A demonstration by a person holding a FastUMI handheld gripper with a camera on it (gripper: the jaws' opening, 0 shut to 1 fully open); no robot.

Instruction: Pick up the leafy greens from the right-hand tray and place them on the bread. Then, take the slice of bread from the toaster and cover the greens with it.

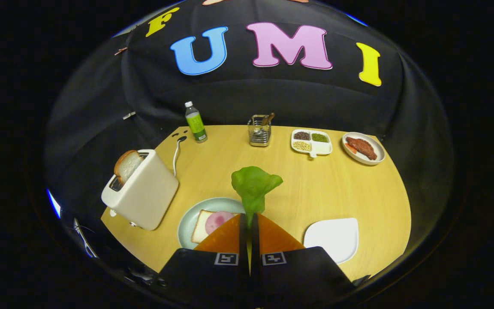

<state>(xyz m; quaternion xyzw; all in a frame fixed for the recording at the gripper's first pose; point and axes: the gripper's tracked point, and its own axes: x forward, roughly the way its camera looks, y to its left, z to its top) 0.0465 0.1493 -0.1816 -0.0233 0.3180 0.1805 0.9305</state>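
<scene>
Between the orange wedge jaws, the gripper (pixel 249 223) pinches crinkled leafy greens (pixel 253 184).

bread (pixel 200 226) partly behind claw (pixel 249 223)

Green leaf (pixel 253 189) pinched upright above bread (pixel 201 226) on plate; toast (pixel 127 165) in toaster.

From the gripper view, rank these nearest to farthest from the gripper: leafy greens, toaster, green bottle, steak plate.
1. Leafy greens: clamped between the fingers of the gripper.
2. Toaster: ahead to the left, bread slice still inside.
3. Green bottle and steak plate: both along the table's far edge, left and right; too close to rank.
</scene>
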